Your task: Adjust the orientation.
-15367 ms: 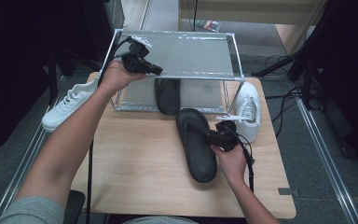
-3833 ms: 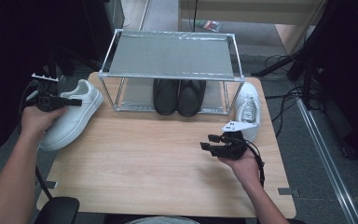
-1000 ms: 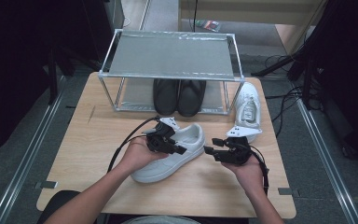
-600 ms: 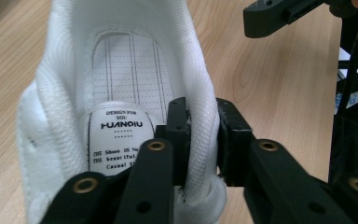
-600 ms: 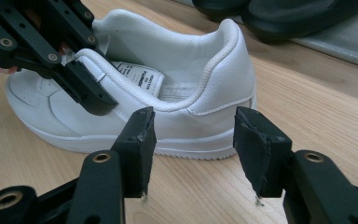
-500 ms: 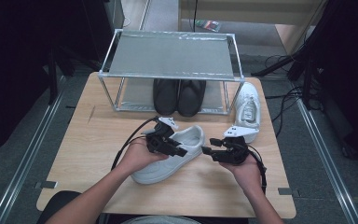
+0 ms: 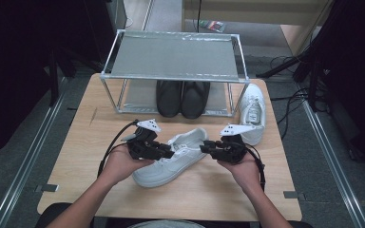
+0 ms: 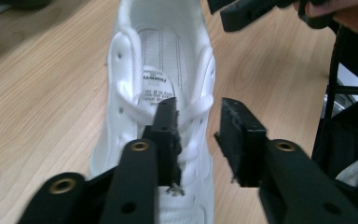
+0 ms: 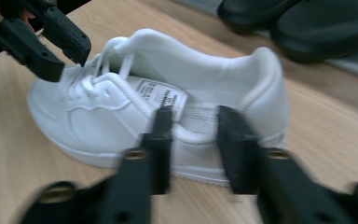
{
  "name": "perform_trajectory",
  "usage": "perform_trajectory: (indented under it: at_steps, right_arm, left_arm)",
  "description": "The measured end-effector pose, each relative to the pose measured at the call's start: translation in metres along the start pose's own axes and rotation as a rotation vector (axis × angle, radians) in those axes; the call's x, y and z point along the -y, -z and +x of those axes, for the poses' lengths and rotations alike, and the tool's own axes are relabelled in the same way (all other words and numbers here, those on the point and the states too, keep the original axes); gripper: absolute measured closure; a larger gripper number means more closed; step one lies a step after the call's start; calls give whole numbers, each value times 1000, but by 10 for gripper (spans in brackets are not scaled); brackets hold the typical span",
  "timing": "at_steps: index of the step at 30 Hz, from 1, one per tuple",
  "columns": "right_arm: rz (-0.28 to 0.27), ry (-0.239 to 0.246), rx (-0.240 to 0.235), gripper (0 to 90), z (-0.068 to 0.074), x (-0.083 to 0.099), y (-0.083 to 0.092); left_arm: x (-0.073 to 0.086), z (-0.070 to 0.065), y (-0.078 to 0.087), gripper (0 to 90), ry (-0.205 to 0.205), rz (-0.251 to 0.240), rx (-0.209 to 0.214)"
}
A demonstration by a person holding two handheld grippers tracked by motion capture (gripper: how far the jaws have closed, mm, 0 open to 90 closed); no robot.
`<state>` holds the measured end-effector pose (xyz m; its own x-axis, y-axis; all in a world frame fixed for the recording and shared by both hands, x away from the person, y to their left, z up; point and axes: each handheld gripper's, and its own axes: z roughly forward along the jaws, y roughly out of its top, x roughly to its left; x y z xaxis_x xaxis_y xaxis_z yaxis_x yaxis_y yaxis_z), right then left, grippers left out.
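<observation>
White sneaker [image 7: 171, 159] lies on the table [image 7: 76, 156] between both hands, palms up. The left gripper [image 8: 196, 135] reaches level over its laces, jaws just closing, part open, one pad at a lace. The right gripper [image 9: 192, 140] faces the collar side, jaws just closing; whether they pinch it I cannot tell.

We count two white sneakers [image 7: 171, 161] [image 7: 253, 111], two black slippers [image 7: 169, 97] [image 7: 195, 97], one rack [image 7: 173, 57], one desk [image 7: 76, 156].
</observation>
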<state>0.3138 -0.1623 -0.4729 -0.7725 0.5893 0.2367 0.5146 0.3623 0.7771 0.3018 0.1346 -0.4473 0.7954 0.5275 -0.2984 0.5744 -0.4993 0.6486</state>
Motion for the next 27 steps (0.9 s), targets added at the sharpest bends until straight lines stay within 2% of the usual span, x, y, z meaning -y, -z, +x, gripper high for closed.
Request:
perform_trajectory:
  at_steps: [2, 5, 6, 9, 11, 12, 14, 19, 24, 27]
  right_arm:
    - [8, 1, -14, 883, 2, -4, -3]
    - [5, 3, -26, 900, 3, -8, -5]
    - [4, 16, -27, 900, 4, -13, -9]
    - [17, 26, -37, 900, 4, -17, -16]
    - [35, 36, -43, 900, 3, -19, -22]
    - [42, 36, -44, 900, 3, -20, -24]
    - [64, 34, -59, 900, 2, -20, -30]
    - [87, 45, -76, 900, 2, -21, -36]
    - [91, 44, -73, 900, 3, -20, -37]
    - [89, 35, -74, 900, 3, -19, -36]
  left_arm:
    - [4, 0, 3, 786, 4, -2, 5]
    - [10, -2, 3, 872, 11, 3, 9]
    - [15, -5, 0, 900, 15, 17, 13]
    - [21, -9, -9, 900, 20, 50, 29]
    - [23, -9, -15, 900, 19, 68, 22]
    - [25, -7, -18, 900, 33, 71, 19]
    - [26, -3, -19, 900, 55, 56, 41]
    - [28, -5, -19, 900, 27, 53, 23]
    - [29, -2, -20, 900, 54, 39, 41]
    - [28, 0, -20, 900, 49, 44, 51]
